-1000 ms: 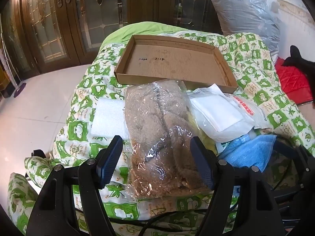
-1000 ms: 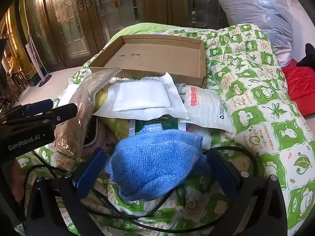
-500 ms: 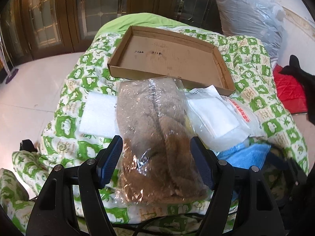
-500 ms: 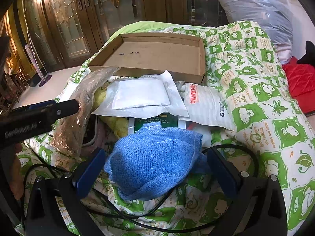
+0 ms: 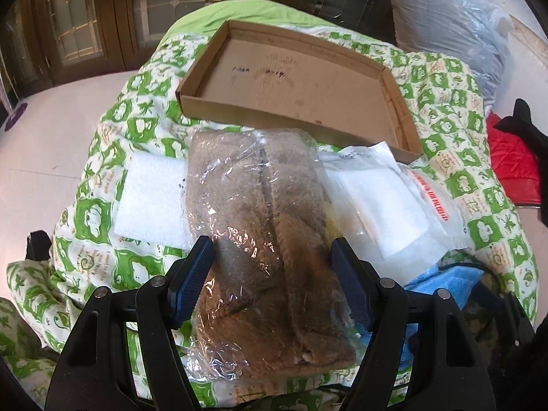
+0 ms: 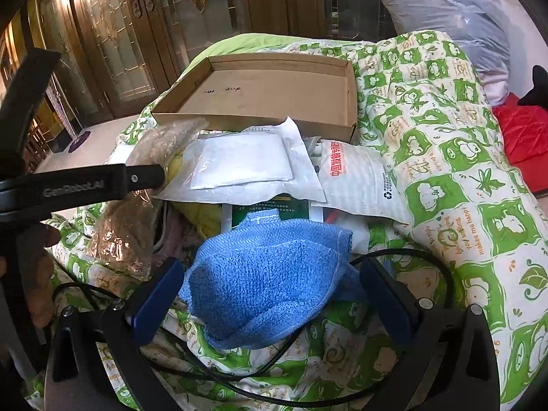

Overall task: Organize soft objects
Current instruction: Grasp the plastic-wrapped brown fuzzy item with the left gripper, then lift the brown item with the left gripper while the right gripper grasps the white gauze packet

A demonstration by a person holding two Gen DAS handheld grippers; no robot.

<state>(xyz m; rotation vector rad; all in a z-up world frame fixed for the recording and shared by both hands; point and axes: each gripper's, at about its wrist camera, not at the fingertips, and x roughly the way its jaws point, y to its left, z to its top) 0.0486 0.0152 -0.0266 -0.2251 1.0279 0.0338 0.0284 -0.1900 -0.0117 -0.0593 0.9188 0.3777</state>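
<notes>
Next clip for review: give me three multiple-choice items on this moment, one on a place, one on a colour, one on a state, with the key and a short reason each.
1. Where does the cardboard tray sit?
A. beyond the pile of soft packets
B. on the floor
C. on the red fabric

2. What colour is the towel in front of the right gripper?
A. yellow
B. blue
C. red

3. What does the cardboard tray hold?
A. the towel
B. the brown plush in clear plastic
C. nothing

Key:
1 A, it lies on the green quilt past the packets.
2 B, blue terry between the open jaws.
3 C, its floor is bare; the brown plush in clear plastic lies outside it, at the left gripper.
</notes>
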